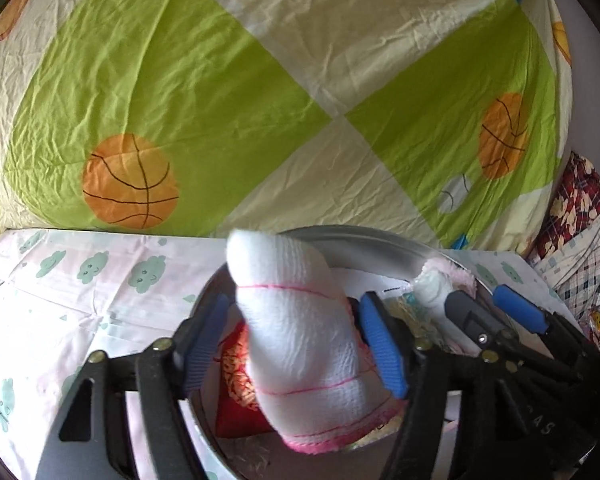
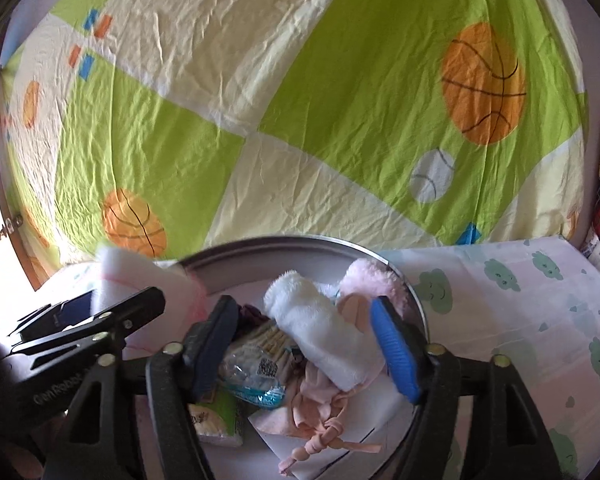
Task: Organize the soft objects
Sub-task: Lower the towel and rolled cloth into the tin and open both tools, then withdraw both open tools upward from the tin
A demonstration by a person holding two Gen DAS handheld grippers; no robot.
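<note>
The left gripper point(image 1: 296, 344) stands with its jaws apart around a white gauze cloth with pink stitching point(image 1: 300, 340), which rises at lower centre of the left wrist view over the metal basin point(image 1: 380, 240); the blue pads flank the cloth, and no pressing contact is evident. The right gripper point(image 2: 306, 344) is likewise spread, straddling a rolled white fleece towel point(image 2: 320, 336) lying in the basin point(image 2: 284, 248) at lower centre of the right wrist view, pads clear of it. Beside the roll lie a pink fluffy item point(image 2: 374, 280), a knotted pink garment point(image 2: 320, 408) and a packet of cotton swabs point(image 2: 256, 360). Judgement: both cloths are light, limp and compressible, non-fragile, and liable to sag or unroll. Best taken at mid-body across the bunched thickness, not by a loose edge.
</note>
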